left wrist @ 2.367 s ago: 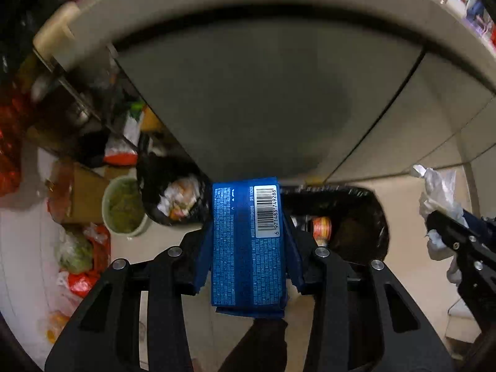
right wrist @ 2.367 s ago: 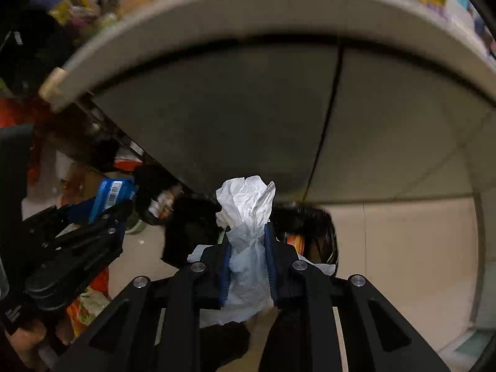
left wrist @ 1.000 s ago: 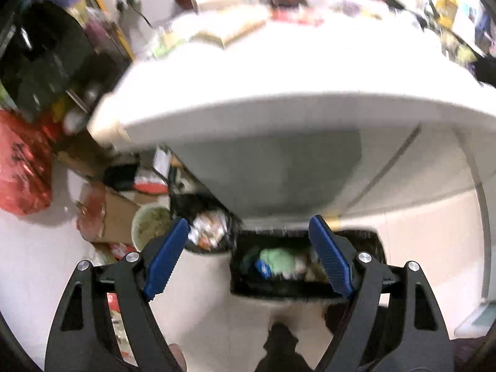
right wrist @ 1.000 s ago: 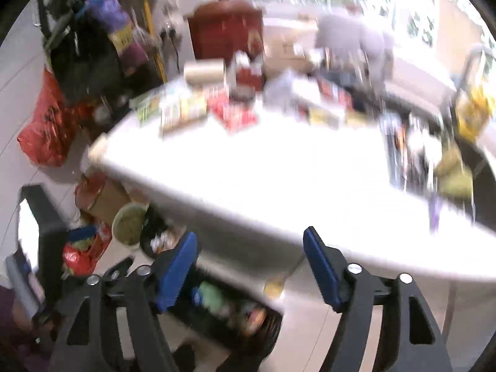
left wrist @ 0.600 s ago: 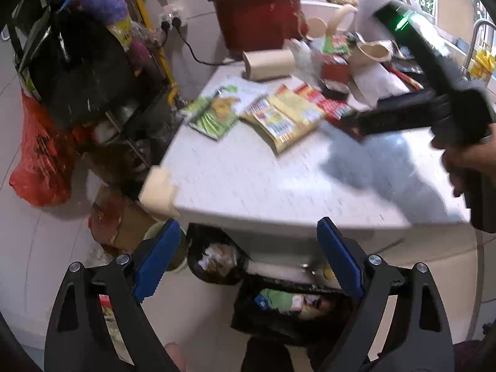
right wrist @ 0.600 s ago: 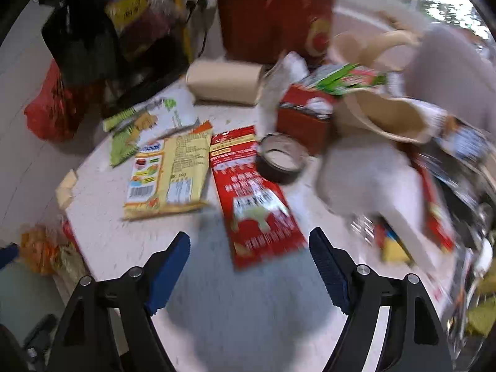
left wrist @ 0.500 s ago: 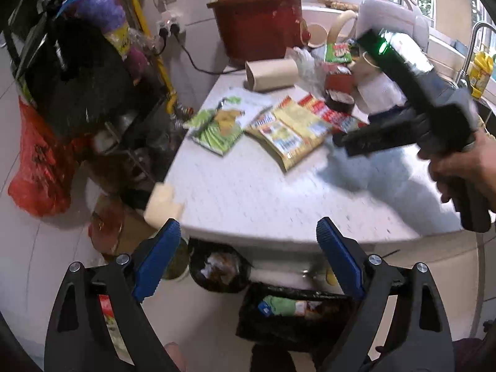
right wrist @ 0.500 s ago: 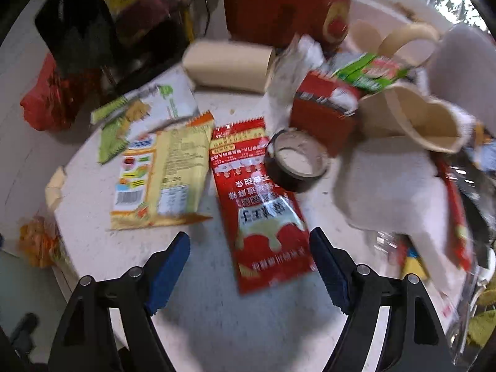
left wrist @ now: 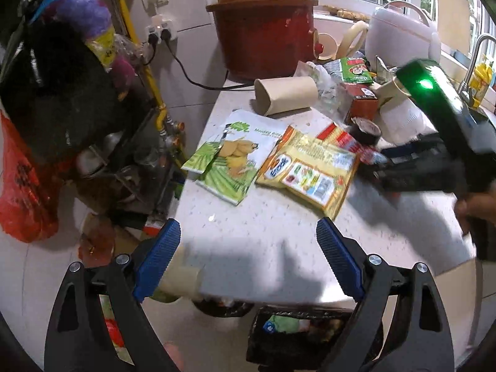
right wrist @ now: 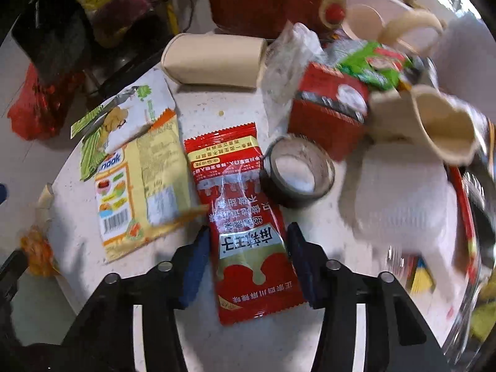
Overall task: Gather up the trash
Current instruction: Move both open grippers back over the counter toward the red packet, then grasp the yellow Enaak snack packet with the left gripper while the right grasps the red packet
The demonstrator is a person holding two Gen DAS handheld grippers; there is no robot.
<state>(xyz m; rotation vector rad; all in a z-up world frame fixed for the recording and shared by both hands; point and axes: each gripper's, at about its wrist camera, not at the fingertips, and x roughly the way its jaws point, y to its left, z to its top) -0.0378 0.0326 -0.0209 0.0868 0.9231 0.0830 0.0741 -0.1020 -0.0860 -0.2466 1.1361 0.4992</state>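
A red snack packet (right wrist: 245, 217) lies flat on the white speckled counter (right wrist: 254, 341). My right gripper (right wrist: 248, 248) is open, its blue pads either side of the packet's lower half, low over it. A yellow wrapper (right wrist: 139, 186) and a green-and-white wrapper (right wrist: 121, 114) lie to its left. My left gripper (left wrist: 245, 254) is open and empty, above the counter's front edge (left wrist: 272, 291). The yellow wrapper (left wrist: 310, 170) and green wrapper (left wrist: 235, 161) lie beyond it. The right gripper's body (left wrist: 434, 142) shows at right. A black bin (left wrist: 310, 334) with trash stands below the counter.
A roll of dark tape (right wrist: 297, 170), a cardboard tube (right wrist: 214, 60), a red carton (right wrist: 328, 108), crumpled plastic (right wrist: 288, 62) and a paper cup (right wrist: 434, 124) crowd the counter behind the packet. A red crock pot (left wrist: 263, 28) and a rice cooker (left wrist: 400, 34) stand at the back.
Both grippers dropped their trash into the bin and rose to the counter. In the last half second my right gripper came down over the red packet; my left moved closer to the counter.
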